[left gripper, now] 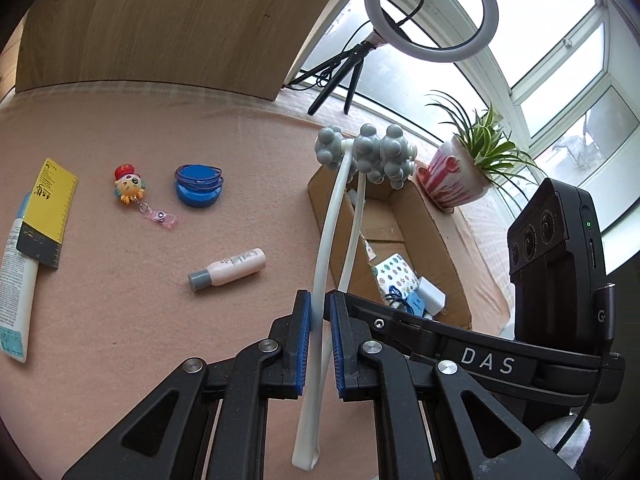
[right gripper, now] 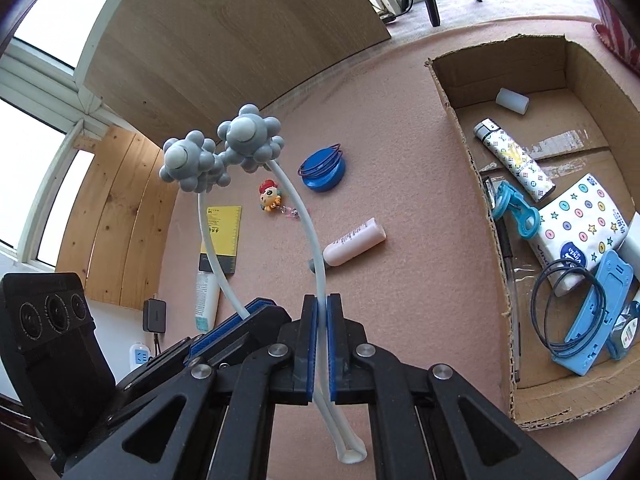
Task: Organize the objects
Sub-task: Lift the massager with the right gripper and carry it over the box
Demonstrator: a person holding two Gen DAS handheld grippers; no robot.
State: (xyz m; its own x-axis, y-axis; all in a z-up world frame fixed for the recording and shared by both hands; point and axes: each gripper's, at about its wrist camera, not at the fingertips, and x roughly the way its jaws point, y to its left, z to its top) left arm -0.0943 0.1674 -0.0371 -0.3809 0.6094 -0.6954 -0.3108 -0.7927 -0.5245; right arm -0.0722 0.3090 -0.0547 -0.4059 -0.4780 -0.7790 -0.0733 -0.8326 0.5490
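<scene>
Two hand-held grippers share one thing: a white two-armed massager with knobbly grey roller balls at its far end. The left hand-held gripper has its blue pads clamped on one white arm, and the right hand-held gripper is pressed together on the other arm, its pads flat against the thin stem. The massager is held clear above the pink tabletop, just left of the cardboard box, with its grey balls up and away from both cameras.

The cardboard box holds a patterned lighter, a tissue pack, a blue clip, a small white cylinder, a blue phone stand and a dark loop of cord.

Left of the box, on the tabletop, lie a pink bottle with a grey cap, a blue round lid wrapped with bands, a cartoon badge reel, a yellow ruler card and a white tube. Behind the box stand a potted plant and a ring light.
</scene>
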